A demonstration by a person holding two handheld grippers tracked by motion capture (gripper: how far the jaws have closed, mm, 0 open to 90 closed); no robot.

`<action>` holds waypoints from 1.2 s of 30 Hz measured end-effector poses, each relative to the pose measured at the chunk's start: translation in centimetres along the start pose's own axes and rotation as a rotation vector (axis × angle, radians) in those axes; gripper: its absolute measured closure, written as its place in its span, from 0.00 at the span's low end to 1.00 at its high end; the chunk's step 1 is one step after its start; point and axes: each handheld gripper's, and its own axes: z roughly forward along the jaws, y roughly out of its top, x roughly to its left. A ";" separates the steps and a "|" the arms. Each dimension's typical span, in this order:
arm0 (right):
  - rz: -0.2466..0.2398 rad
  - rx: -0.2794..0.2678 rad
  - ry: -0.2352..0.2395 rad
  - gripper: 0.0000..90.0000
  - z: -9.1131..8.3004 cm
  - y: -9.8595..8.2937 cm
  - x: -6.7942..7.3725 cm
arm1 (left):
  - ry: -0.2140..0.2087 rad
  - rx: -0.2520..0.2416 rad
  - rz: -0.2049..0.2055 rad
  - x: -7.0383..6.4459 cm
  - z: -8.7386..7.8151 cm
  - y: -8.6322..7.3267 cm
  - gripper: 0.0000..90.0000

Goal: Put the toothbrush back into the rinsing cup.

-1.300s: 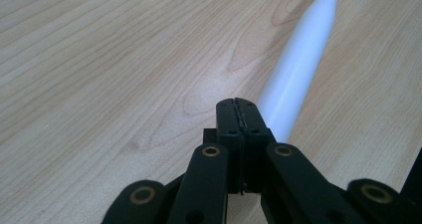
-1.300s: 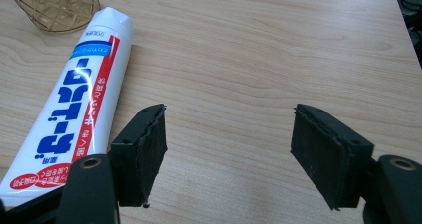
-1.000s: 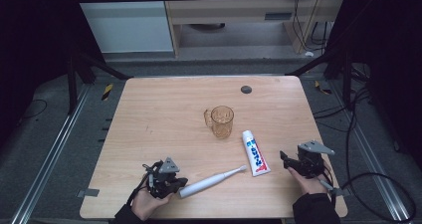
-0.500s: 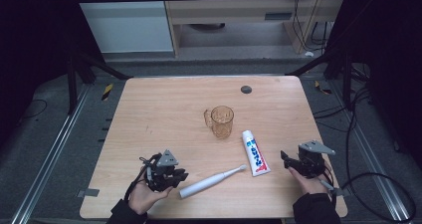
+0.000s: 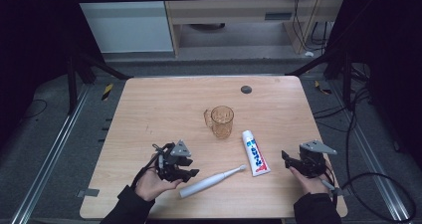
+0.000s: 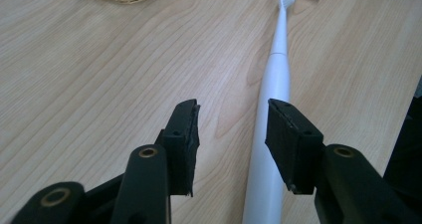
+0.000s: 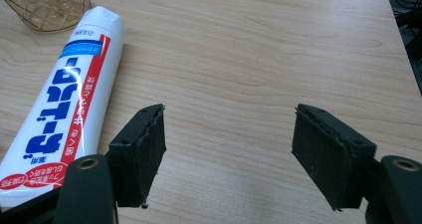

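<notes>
A white electric toothbrush [image 5: 211,181] lies on the wooden table [image 5: 164,109], its head toward a white toothpaste tube [image 5: 255,153] with red and blue print. An amber glass mug [image 5: 222,120] stands behind them. My left gripper [image 5: 191,173] is open beside the toothbrush handle's near end; in the left gripper view its jaws [image 6: 233,127] are apart and the toothbrush [image 6: 272,109] runs under the right-hand one. My right gripper [image 5: 286,160] is open, right of the tube; in the right gripper view the tube [image 7: 64,94] lies left of the gripper [image 7: 229,149], which has bare wood between its jaws.
A small dark round disc [image 5: 246,89] lies near the table's far edge. Black frame bars [image 5: 89,64] flank the table, and cables [image 5: 370,184] trail off on the right. The mug [image 7: 47,5] sits beyond the tube's end.
My left gripper has risen and moved forward and right along the toothbrush handle, with the hand now more in view. The right gripper has not moved.
</notes>
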 end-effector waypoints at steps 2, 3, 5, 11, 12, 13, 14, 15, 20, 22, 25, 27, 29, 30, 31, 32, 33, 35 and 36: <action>0.001 -0.002 0.001 0.32 0.0 0.0 0.0 | -0.007 0.005 0.011 -0.1 0.3 0.4 0.60; 0.001 -0.003 0.002 0.32 0.0 0.1 0.0 | -0.016 0.014 0.022 -0.3 0.7 0.8 0.60; 0.000 -0.004 0.001 0.32 0.0 0.1 0.0 | -0.020 0.020 0.027 -0.4 0.9 0.9 0.59; 0.006 -0.002 0.006 0.32 0.0 0.0 0.0 | -0.044 0.054 0.051 -1.1 2.2 1.7 0.57; 0.009 -0.002 0.009 0.32 0.0 0.0 0.0 | -0.050 0.059 0.057 -1.2 2.4 1.8 0.57; 0.010 -0.003 0.011 0.32 0.0 0.1 0.0 | -0.051 0.066 0.065 -1.4 2.7 1.9 0.57; 0.007 -0.004 0.010 0.32 0.0 0.1 0.0 | -0.055 0.071 0.071 -1.5 2.9 2.0 0.57; 0.006 -0.003 0.009 0.32 0.0 0.1 0.0 | -0.057 0.075 0.074 -1.7 3.0 2.1 0.56; 0.009 -0.002 0.013 0.32 0.0 0.1 0.0 | -0.063 0.101 0.095 -2.3 3.7 2.8 0.55; 0.009 -0.002 0.012 0.32 0.0 0.1 0.0 | -0.062 0.104 0.098 -2.4 3.8 2.9 0.54; 0.006 -0.003 0.012 0.32 0.0 0.1 -0.1 | -0.061 0.124 0.111 -2.6 4.2 3.3 0.54; 0.007 -0.002 0.014 0.32 0.0 0.1 -0.1 | -0.061 0.145 0.117 -2.8 4.6 3.5 0.53; 0.004 0.000 0.016 0.32 0.0 0.1 -0.1 | -0.059 0.157 0.118 -2.8 4.9 3.5 0.53; 0.007 0.001 0.018 0.32 0.0 0.1 -0.1 | -0.056 0.164 0.120 -2.8 5.1 3.6 0.53; 0.007 0.001 0.018 0.32 0.0 0.1 -0.1 | -0.056 0.164 0.120 -2.8 5.1 3.6 0.53; 0.007 0.002 0.018 0.32 0.0 0.1 -0.1 | -0.057 0.169 0.121 -2.8 5.3 3.6 0.53; 0.007 0.002 0.018 0.32 0.1 0.1 -0.1 | -0.059 0.174 0.122 -2.8 5.5 3.6 0.53; 0.008 0.003 0.018 0.33 0.1 0.1 -0.1 | -0.063 0.182 0.125 -2.9 5.8 3.7 0.53; 0.008 0.003 0.019 0.33 0.1 0.1 -0.1 | -0.067 0.188 0.127 -2.9 6.0 3.8 0.53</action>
